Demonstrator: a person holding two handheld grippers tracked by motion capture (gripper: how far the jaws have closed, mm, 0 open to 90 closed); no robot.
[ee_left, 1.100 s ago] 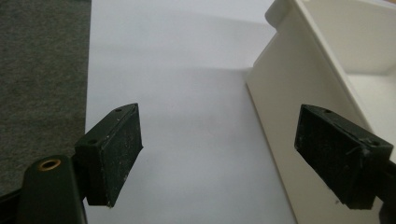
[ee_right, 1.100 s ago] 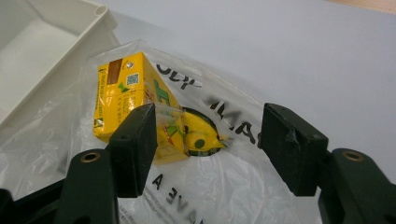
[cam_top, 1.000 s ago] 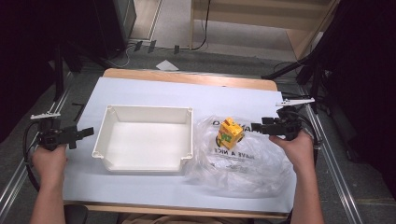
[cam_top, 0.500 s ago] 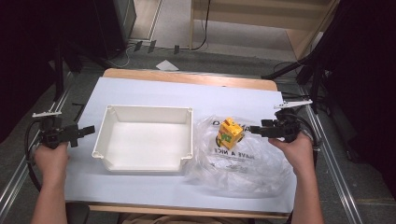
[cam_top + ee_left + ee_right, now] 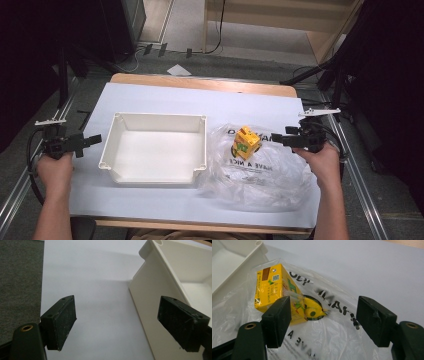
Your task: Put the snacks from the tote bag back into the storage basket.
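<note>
A small yellow carton [image 5: 246, 142] [image 5: 277, 290] lies on a clear plastic bag [image 5: 260, 167] [image 5: 329, 322] printed with black letters, right of a white tray [image 5: 120, 120] [image 5: 150, 290]. My right gripper [image 5: 276, 138] [image 5: 323, 321] hovers just right of the carton, pointing left at it. Its jaws have just been opening and stand open over the bag, with nothing pressed between the pads. My left gripper [image 5: 92, 139] [image 5: 125, 322] is open at the tray's left side, one pad [image 5: 182, 322] over the tray wall.
A white sheet [image 5: 210, 100] covers the wooden table [image 5: 200, 82]. Metal rails [image 5: 360, 170] run along both sides. Dark floor and cables lie beyond the far edge.
The right gripper's jaws have spread wider apart. Both hands have stayed where they were, and the carton and bag have not moved.
</note>
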